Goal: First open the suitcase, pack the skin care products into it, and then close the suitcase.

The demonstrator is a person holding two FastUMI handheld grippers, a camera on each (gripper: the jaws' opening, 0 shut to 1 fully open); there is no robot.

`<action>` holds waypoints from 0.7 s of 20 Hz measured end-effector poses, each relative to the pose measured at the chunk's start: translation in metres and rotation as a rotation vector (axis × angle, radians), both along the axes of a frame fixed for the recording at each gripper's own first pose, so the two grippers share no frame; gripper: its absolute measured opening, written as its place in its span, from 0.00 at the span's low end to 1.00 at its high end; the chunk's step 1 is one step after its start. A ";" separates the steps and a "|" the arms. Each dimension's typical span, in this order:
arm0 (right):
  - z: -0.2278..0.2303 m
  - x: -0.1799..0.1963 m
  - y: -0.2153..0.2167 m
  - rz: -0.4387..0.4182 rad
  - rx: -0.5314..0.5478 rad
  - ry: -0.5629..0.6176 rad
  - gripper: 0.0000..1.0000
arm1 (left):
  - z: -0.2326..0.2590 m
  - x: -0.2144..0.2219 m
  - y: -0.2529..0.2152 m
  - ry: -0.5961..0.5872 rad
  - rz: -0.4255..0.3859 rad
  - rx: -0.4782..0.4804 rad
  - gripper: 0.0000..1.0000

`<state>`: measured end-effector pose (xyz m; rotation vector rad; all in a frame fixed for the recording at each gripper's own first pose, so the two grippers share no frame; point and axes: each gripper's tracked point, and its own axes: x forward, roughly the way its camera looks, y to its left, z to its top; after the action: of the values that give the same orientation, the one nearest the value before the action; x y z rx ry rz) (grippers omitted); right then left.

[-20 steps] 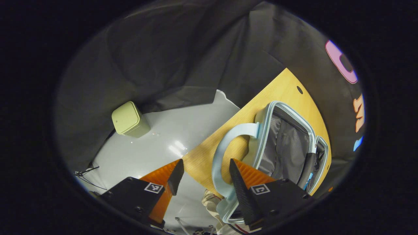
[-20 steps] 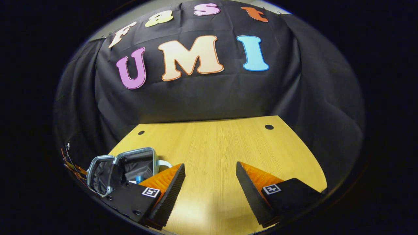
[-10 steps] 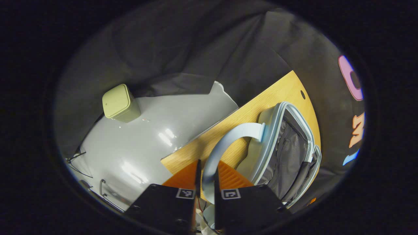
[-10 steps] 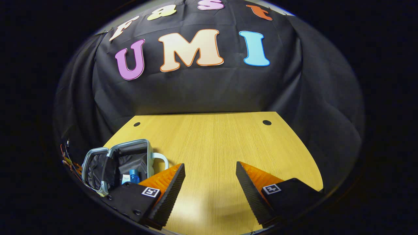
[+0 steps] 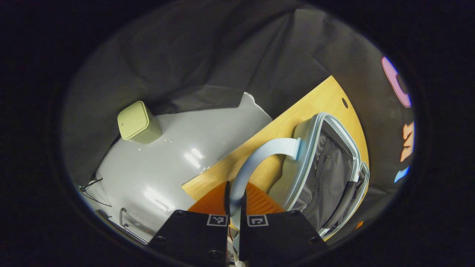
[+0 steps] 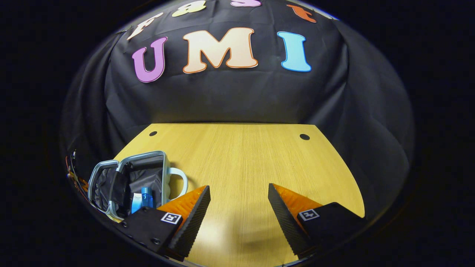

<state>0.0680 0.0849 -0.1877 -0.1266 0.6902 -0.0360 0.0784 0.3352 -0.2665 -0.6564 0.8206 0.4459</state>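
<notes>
Closing the case

Our left gripper point(image 5: 235, 203) clamps the pale blue looped handle point(image 5: 259, 154); the open grey-lined suitcase point(image 5: 326, 174) lies right. Right gripper point(image 6: 239, 207) apart.

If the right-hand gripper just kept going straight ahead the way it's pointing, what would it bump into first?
Probably the bare wooden table: the open right gripper points down and across it. The suitcase lies off to the side.

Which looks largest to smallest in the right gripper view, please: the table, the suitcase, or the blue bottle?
1. Table
2. Suitcase
3. Blue bottle, standing inside the open suitcase

The differences are plain, so nearness to the camera changes nothing.
</notes>
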 end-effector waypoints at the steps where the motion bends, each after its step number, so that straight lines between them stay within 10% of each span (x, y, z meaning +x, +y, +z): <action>1: -0.001 0.001 0.000 0.000 0.000 0.002 0.94 | 0.002 -0.001 0.000 -0.004 -0.003 0.002 0.04; 14: -0.007 0.014 -0.005 0.017 -0.008 0.020 0.94 | 0.075 0.002 -0.027 -0.153 -0.059 0.023 0.00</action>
<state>0.0824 0.0795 -0.1945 -0.1410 0.7088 -0.0211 0.0800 0.3079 -0.1919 -0.6355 0.6875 0.3471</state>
